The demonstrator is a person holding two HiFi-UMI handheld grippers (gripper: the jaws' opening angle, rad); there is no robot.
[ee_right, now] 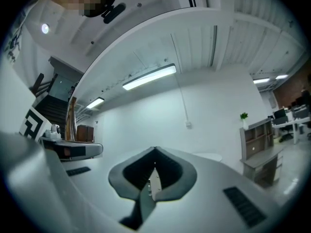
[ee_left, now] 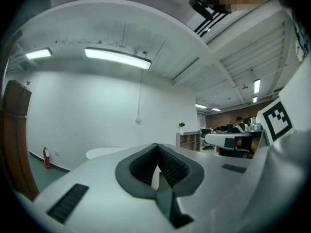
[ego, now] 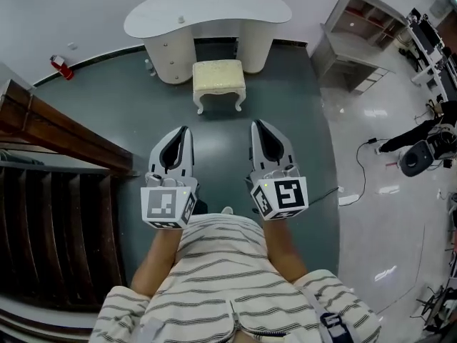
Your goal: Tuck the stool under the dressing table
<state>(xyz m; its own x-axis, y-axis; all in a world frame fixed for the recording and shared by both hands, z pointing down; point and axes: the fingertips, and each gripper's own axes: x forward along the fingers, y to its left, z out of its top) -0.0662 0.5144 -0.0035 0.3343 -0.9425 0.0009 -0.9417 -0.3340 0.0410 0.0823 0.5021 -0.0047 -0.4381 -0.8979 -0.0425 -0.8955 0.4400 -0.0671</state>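
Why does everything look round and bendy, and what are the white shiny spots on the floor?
Head view: wide lens bows the room's edges; the spots are light glaring off the glossy floor. Left gripper view: fisheye curves the ceiling, the lamp burns white. Right gripper view: same curve, dark corners.

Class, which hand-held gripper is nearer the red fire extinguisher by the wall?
Left. The left hand-held gripper is right of and below the fire extinguisher in the head view; the right hand-held gripper lies farther right.
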